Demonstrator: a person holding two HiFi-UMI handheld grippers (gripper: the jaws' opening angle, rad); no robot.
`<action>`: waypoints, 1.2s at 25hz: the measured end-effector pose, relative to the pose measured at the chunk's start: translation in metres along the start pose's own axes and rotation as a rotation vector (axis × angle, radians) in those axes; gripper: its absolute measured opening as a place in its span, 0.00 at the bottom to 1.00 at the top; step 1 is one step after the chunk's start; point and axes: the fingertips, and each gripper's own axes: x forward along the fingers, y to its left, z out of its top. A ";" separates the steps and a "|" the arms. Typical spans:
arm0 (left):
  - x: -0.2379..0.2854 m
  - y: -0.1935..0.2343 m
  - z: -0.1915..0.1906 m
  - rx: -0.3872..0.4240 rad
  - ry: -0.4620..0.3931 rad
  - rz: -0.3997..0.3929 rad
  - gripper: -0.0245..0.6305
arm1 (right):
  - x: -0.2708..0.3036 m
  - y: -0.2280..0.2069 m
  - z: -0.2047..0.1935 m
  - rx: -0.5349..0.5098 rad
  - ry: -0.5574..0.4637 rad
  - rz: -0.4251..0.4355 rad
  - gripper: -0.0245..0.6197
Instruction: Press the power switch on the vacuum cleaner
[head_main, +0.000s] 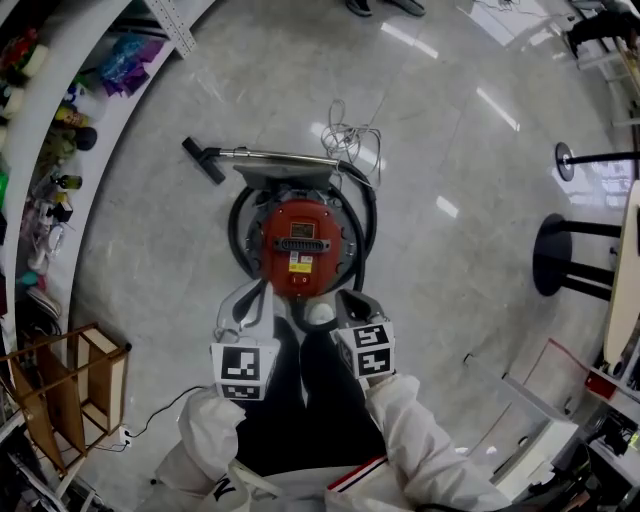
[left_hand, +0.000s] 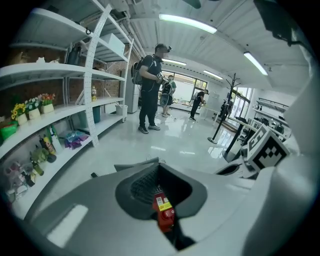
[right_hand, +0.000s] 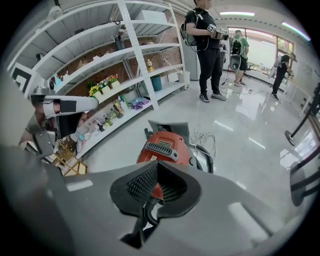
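A red canister vacuum cleaner (head_main: 300, 243) stands on the pale floor right in front of the person's feet. Its black hose (head_main: 366, 215) loops round it, and the metal wand with a black floor nozzle (head_main: 204, 160) lies behind. My left gripper (head_main: 258, 296) hangs just above the vacuum's near left edge, jaws shut and empty. Past its jaws, the left gripper (left_hand: 160, 167) view shows the red body with a yellow label and a round red switch (left_hand: 167, 213). My right gripper (head_main: 352, 300) sits at the near right edge, also shut and empty. The right gripper (right_hand: 157, 167) view shows the vacuum (right_hand: 165, 147) ahead.
White shelves (head_main: 40, 150) with bottles and flowers curve along the left, with a wooden crate (head_main: 70, 385) below them. A loose white cord (head_main: 350, 135) lies behind the vacuum. Black stand bases (head_main: 556, 255) are at the right. People (left_hand: 150, 90) stand further off.
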 end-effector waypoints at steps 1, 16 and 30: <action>-0.005 0.000 0.004 0.003 -0.007 0.006 0.04 | -0.008 0.000 0.004 -0.001 -0.012 0.000 0.04; -0.075 -0.015 0.090 0.056 -0.114 0.038 0.04 | -0.150 0.009 0.096 -0.060 -0.232 -0.019 0.04; -0.131 -0.021 0.170 0.131 -0.230 0.092 0.04 | -0.244 0.028 0.171 -0.067 -0.465 0.002 0.04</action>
